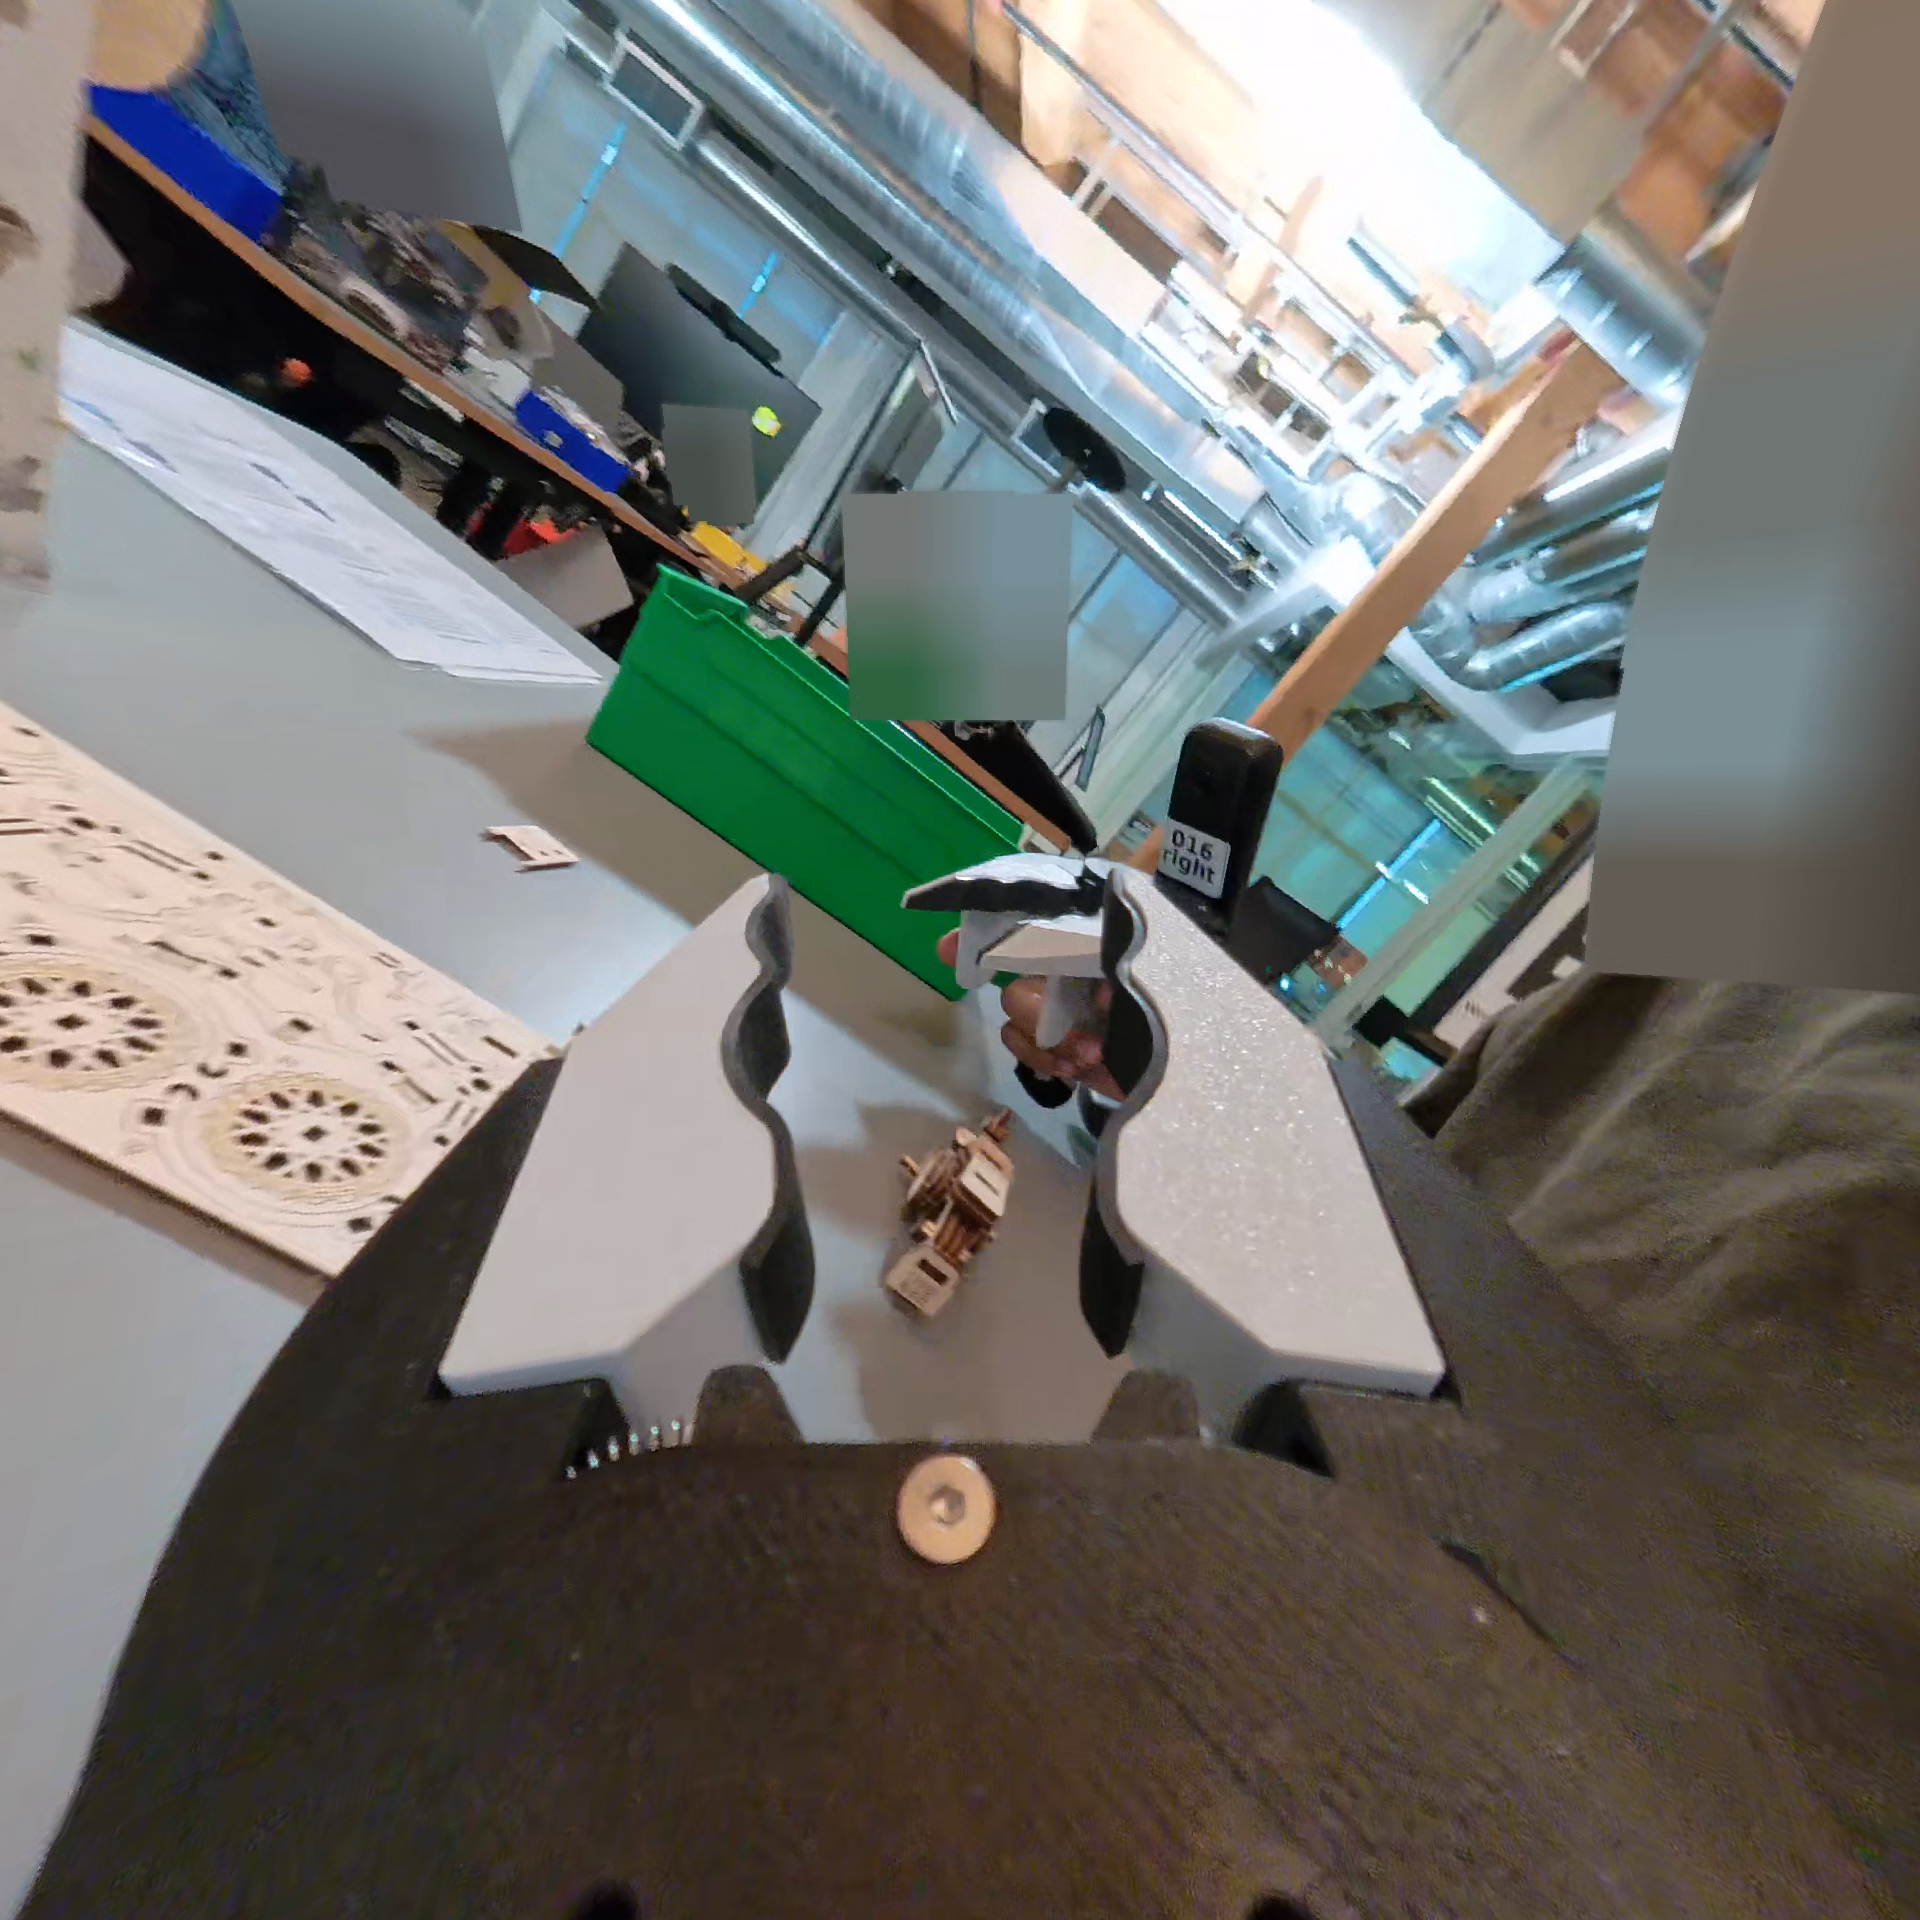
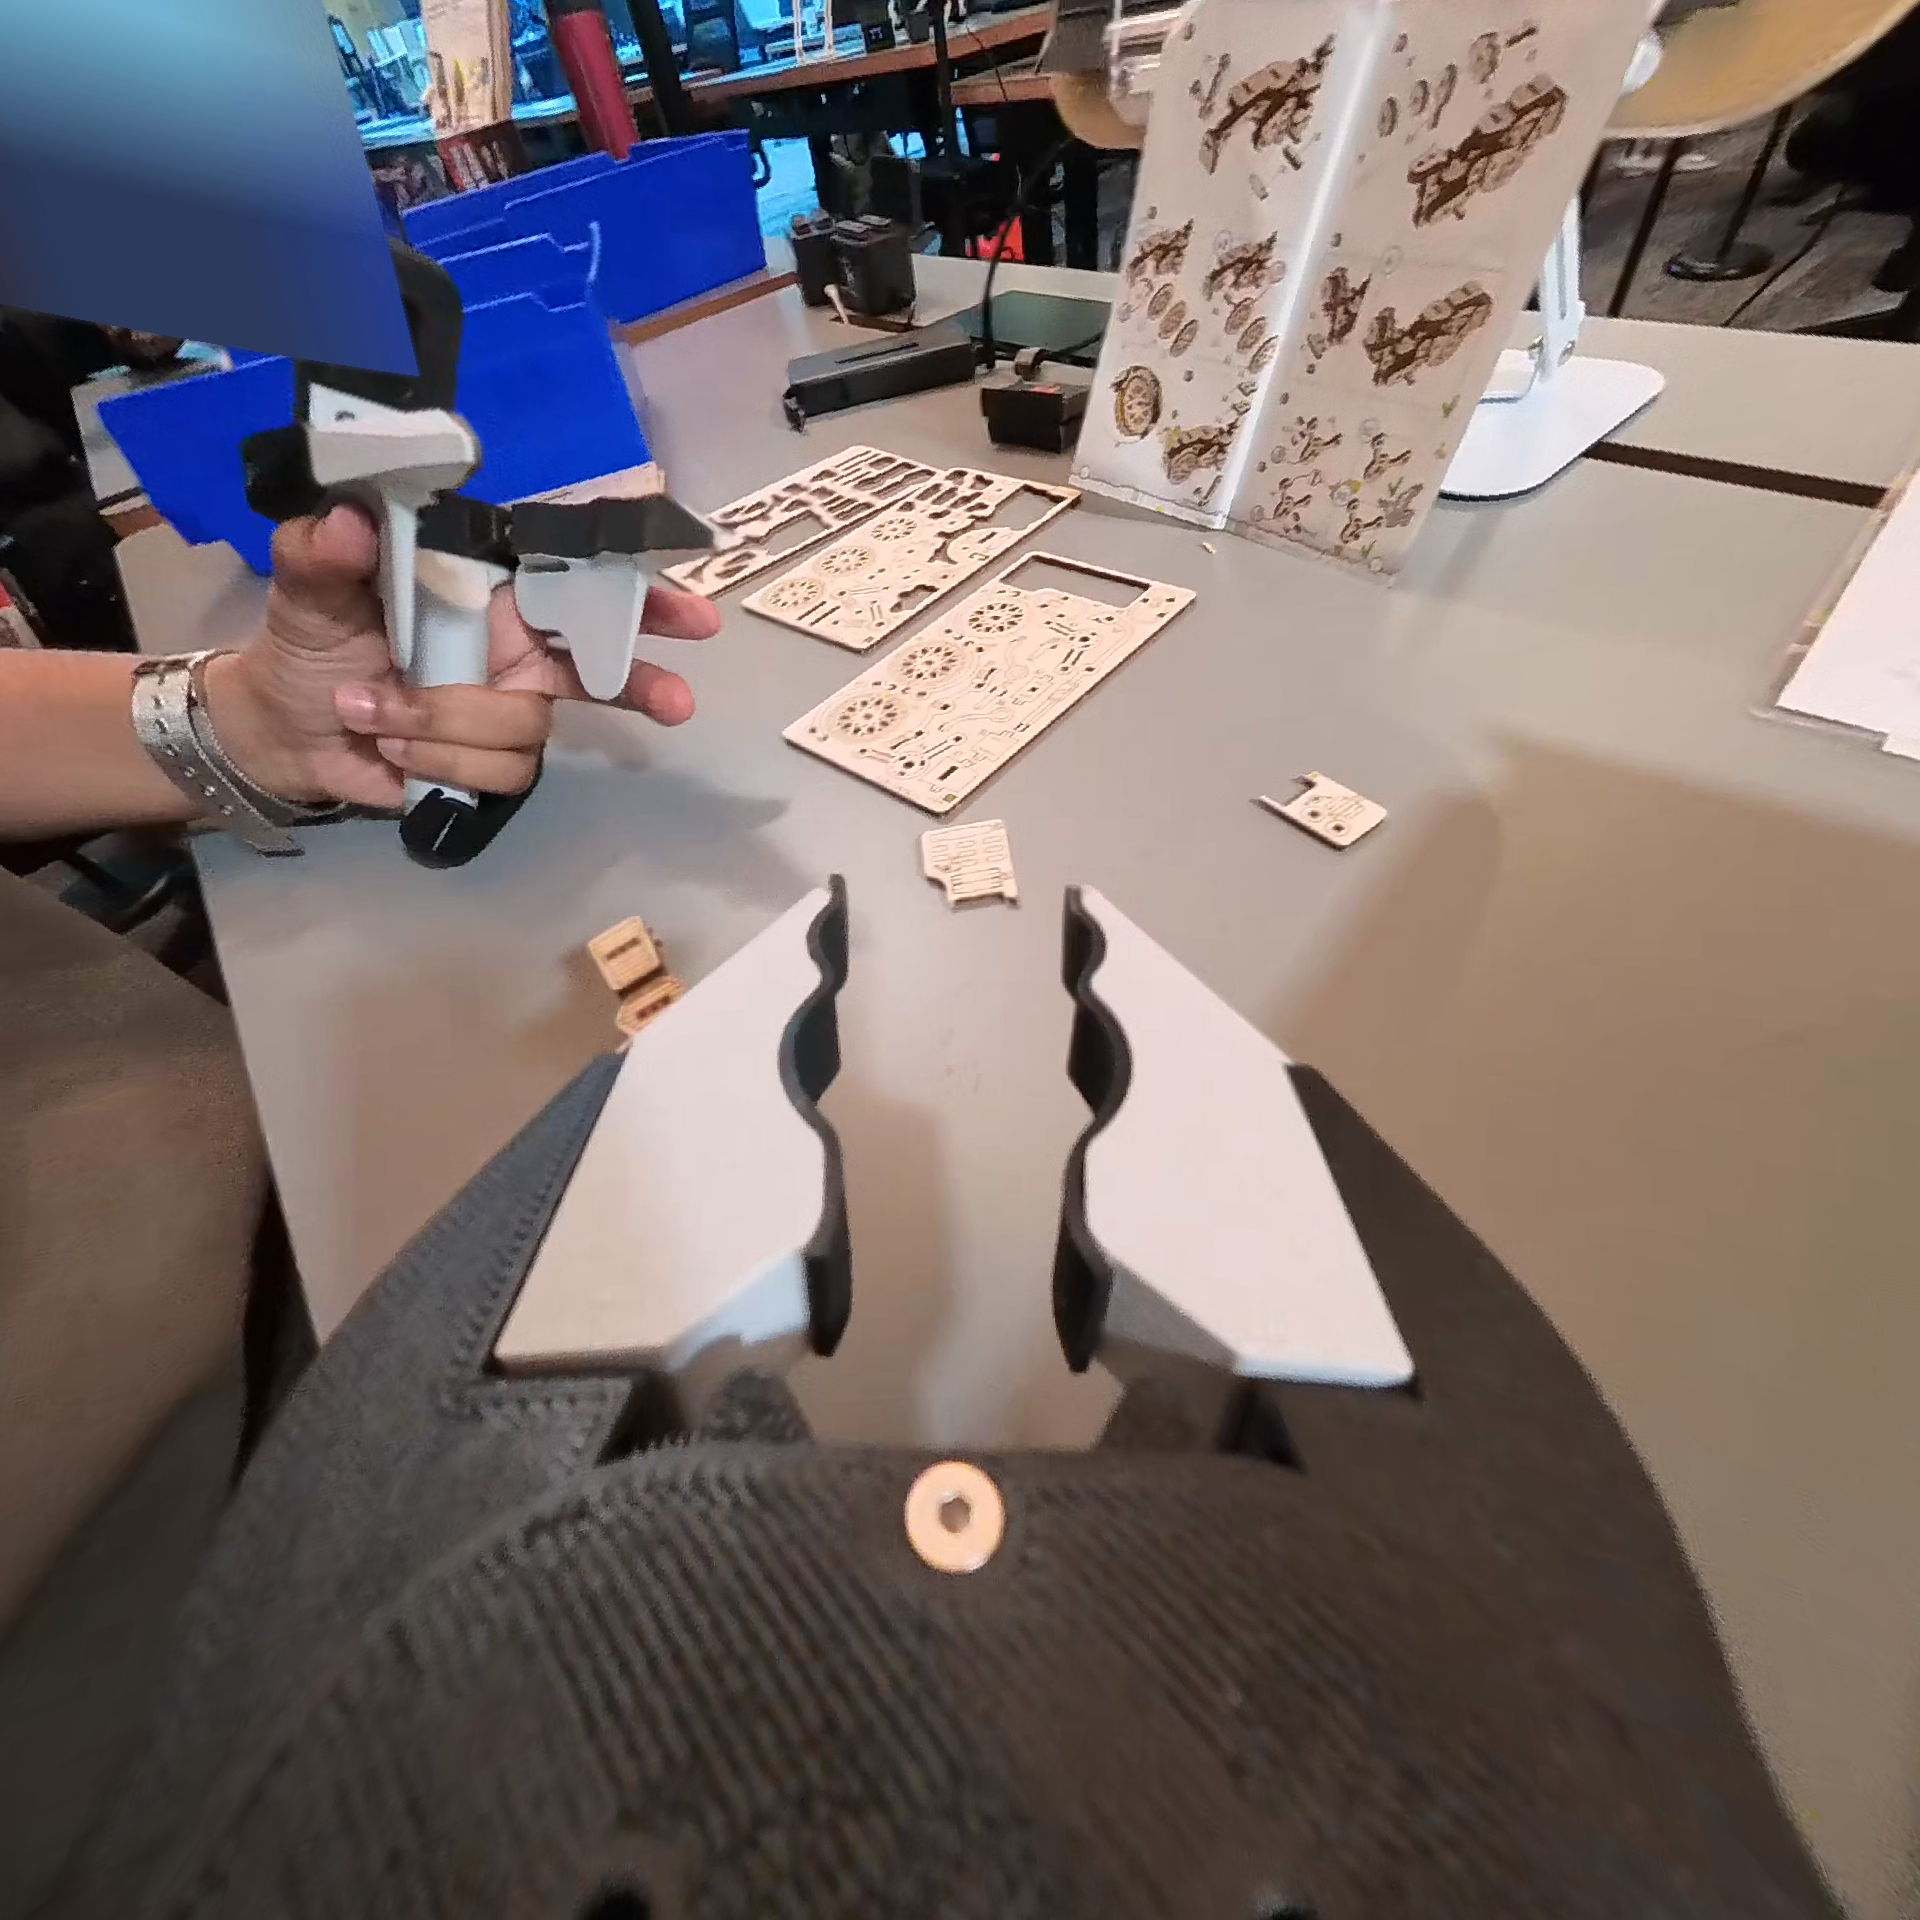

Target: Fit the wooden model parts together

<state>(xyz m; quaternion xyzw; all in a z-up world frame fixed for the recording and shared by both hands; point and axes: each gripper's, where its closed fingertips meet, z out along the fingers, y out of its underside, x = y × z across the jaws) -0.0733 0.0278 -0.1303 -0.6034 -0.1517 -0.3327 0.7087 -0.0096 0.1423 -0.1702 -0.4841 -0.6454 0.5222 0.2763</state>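
In the left wrist view, a small part-built wooden model [image 1: 951, 1210] lies on the grey table [image 1: 312, 748], seen between the fingers of my open, empty left gripper [image 1: 945, 894]. My right gripper [image 1: 1023, 914] shows beyond it, held in a hand. In the right wrist view, my right gripper [image 2: 956, 899] is open and empty above the table [image 2: 1507, 935]. A flat wooden piece [image 2: 968, 862] lies just past its fingertips and another piece [image 2: 1325, 810] lies to the right. The model [image 2: 629, 961] is partly hidden behind the left finger. My left gripper [image 2: 665, 535] hovers at the left in a hand.
Laser-cut wooden sheets [image 2: 987, 686] [image 1: 208, 1039] lie on the table. An instruction sheet [image 2: 1320, 260] stands on a white stand at the back. Blue bins [image 2: 540, 343] and black devices [image 2: 883, 364] sit behind; a green bin [image 1: 790, 769] stands at the table's far edge. A small wooden piece [image 1: 530, 844] lies near it. My right fingertips sit around 15 cm from my left ones. About 11 cm separates my right fingertips from the flat wooden piece [image 2: 968, 862].
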